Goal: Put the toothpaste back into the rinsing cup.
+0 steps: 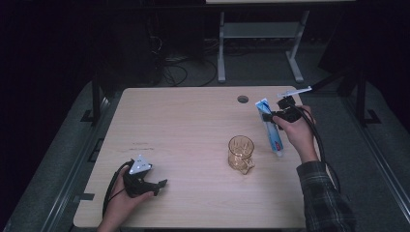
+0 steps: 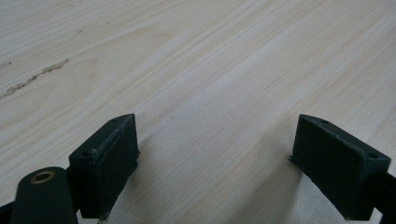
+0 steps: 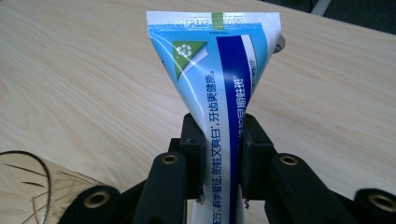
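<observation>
At the near left of the table [image 1: 193, 116], your left gripper [image 1: 162, 183] rests low on the wood with nothing in it. In the left gripper view its two black jaws stand wide apart over bare grain, so it reads as parked, kept out of the way while the other hand works. Leaving it there makes sense: it stays near the middle of the table without crowding it.

Moving toward the centre, the amber glass cup [image 1: 241, 152] stands upright on the table, mouth open upward, with its handle toward your side. It sits just left of the tube's lower end, and its rim [image 3: 28, 163] curves into the bottom left corner of the right gripper view. My guess is that it stands there as the place the tube is meant for, though nothing is in it yet.

At the far right, your right gripper [image 1: 275, 116] is clamped on the toothpaste tube [image 1: 271, 128] below its crimped tail, the pads squeezing the soft body [image 3: 219, 93] so that it narrows between them (the flat sealed end fans out above the jaws). The tube hangs with its cap end lowest, near the cup. Gripping it high likely keeps the cap end free to go into the cup first.
</observation>
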The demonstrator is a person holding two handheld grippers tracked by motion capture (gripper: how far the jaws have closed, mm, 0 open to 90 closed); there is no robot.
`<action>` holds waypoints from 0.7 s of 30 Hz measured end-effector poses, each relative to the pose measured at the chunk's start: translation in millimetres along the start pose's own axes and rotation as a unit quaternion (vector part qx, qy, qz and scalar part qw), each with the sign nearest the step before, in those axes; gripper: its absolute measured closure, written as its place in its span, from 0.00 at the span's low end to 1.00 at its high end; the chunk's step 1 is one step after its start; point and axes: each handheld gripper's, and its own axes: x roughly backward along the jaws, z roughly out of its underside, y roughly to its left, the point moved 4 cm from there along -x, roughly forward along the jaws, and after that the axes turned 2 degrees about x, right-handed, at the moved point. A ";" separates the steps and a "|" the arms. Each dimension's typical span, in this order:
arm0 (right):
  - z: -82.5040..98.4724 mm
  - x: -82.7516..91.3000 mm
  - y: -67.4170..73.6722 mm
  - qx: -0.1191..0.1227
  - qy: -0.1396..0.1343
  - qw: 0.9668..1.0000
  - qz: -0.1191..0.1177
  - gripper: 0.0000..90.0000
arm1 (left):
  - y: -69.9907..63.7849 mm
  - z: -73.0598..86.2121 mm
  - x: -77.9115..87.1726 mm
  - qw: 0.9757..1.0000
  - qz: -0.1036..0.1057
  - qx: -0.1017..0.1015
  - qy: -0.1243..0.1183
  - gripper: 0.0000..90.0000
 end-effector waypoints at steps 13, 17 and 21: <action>6.3 22.3 3.3 -0.009 -0.060 0.998 -0.022 0.83 | 0.0 0.0 0.0 1.000 0.000 0.000 0.000 0.15; 11.0 28.4 3.9 -0.007 -0.076 0.997 -0.025 0.83 | 0.0 0.0 0.1 1.000 0.000 0.000 0.001 0.15; 15.1 35.7 4.9 -0.011 -0.091 0.995 -0.027 0.83 | 0.1 0.0 0.1 1.000 0.000 0.000 0.001 0.15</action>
